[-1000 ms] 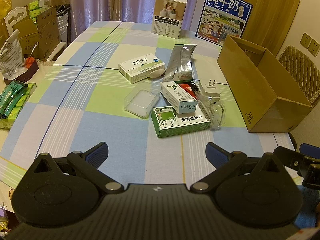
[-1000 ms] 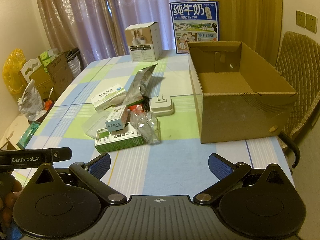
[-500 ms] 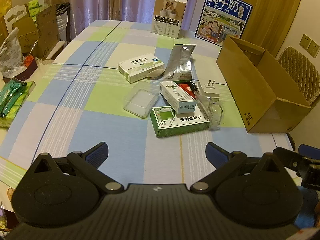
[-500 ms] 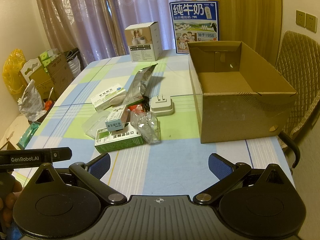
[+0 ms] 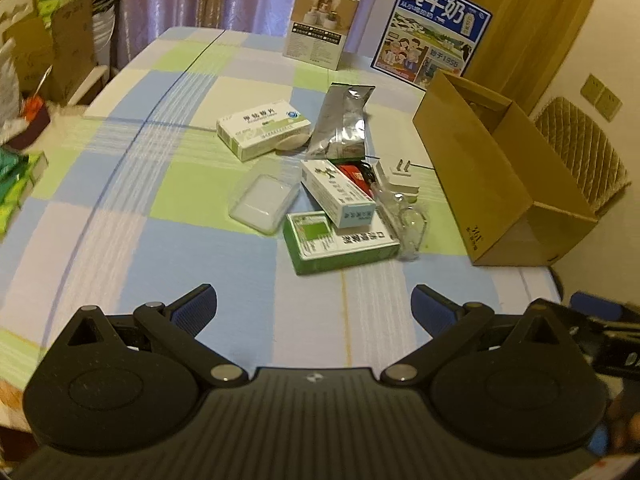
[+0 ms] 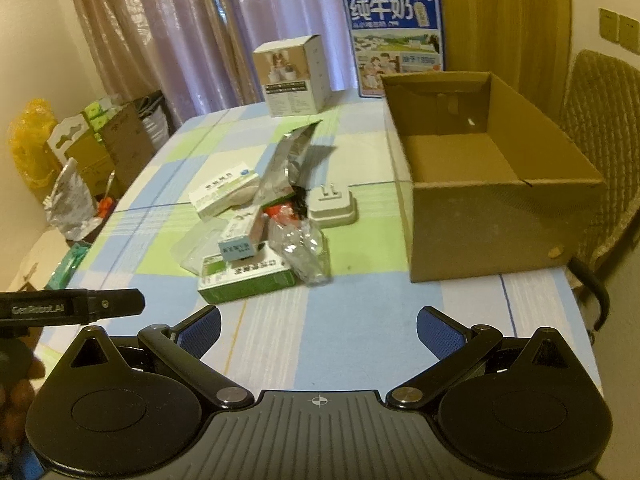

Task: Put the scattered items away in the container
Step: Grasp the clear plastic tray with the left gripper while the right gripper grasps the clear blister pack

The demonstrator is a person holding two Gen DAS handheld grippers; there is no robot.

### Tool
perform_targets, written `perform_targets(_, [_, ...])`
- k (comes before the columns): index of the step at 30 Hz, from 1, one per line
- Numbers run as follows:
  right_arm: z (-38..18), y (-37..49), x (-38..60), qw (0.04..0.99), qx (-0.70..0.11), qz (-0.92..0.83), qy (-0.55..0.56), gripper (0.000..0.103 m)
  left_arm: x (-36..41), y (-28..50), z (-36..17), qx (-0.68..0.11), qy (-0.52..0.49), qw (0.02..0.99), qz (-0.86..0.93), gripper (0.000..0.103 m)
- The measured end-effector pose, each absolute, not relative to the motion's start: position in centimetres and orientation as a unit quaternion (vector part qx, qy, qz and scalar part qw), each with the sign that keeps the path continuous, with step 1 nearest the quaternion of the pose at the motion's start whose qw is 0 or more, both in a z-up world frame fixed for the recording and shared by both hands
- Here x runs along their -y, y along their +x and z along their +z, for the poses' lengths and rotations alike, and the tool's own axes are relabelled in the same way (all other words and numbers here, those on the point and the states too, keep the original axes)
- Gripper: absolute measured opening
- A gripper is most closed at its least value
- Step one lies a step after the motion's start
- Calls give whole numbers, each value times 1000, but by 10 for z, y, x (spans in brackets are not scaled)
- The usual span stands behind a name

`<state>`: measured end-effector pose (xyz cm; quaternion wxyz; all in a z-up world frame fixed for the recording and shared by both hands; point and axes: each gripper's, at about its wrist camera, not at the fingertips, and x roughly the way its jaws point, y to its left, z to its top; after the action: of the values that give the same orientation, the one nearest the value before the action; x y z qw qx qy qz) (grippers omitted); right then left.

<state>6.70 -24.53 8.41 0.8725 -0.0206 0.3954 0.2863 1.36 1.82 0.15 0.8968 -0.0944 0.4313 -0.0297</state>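
Note:
An open, empty cardboard box (image 5: pixel 492 168) (image 6: pixel 476 184) stands at the table's right side. Left of it lies a heap: a green medicine box (image 5: pixel 340 242) (image 6: pixel 248 280), a white-blue carton (image 5: pixel 336 192) across it, a white-green box (image 5: pixel 264 128) (image 6: pixel 224 194), a clear plastic lid (image 5: pixel 262 202), a silver foil pouch (image 5: pixel 340 122) (image 6: pixel 286 168), a white plug adapter (image 5: pixel 398 178) (image 6: pixel 334 204) and crumpled clear plastic (image 5: pixel 404 222) (image 6: pixel 302 246). My left gripper (image 5: pixel 314 306) and right gripper (image 6: pixel 318 326) are open and empty over the near table edge.
A tall product box (image 5: pixel 320 26) and a blue milk carton (image 5: pixel 434 34) stand at the table's far end. A padded chair (image 6: pixel 600 120) is right of the cardboard box. Boxes and bags (image 6: pixel 80 160) crowd the floor on the left.
Both grippers have moved forward toward the heap; the items look nearer. The left view has turned slightly. Both stay open and nothing on the table has moved.

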Motion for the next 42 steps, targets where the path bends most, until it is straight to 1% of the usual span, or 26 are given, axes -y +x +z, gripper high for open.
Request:
perform_targets(7, [88, 84, 213, 858, -392, 324, -69, 101, -41, 48, 0, -434, -36, 900, -30, 102])
perform_targets(14, [79, 113, 178, 850, -377, 341, -138, 101, -61, 81, -17, -427, 2, 904, -27, 101])
perform_targets(16, [72, 121, 170, 846, -379, 343, -153, 93, -62, 89, -24, -426, 13, 904, -27, 101])
perform_targets(17, [67, 124, 167, 843, -382, 343, -160, 82, -62, 93, -28, -426, 22, 904, -28, 101])
perform_targets(18, [62, 128, 164, 840, -387, 342, -166, 77, -61, 97, -31, -426, 31, 904, -30, 101])
perform_targets(24, [35, 147, 150, 824, -412, 347, -177, 72, -56, 120, -51, -427, 65, 900, -61, 101])
perform_targets(28, [25, 157, 140, 816, -414, 351, -197, 69, -51, 134, -61, -431, 81, 895, -77, 98])
perform_targets(30, [20, 162, 136, 813, -417, 352, -201, 67, -49, 141, -65, -431, 90, 894, -82, 93])
perform_targets(32, [16, 165, 133, 811, -420, 354, -199, 66, -48, 148, -69, -434, 95, 891, -92, 90])
perform_targets(37, [6, 171, 130, 808, -430, 353, -195, 64, -46, 164, -77, -443, 97, 884, -117, 86])
perform_targets(39, [3, 175, 131, 809, -434, 350, -187, 59, -46, 172, -79, -446, 92, 883, -114, 82])
perform_targets(42, [0, 179, 134, 812, -437, 346, -176, 54, -46, 182, -83, -450, 86, 882, -109, 77])
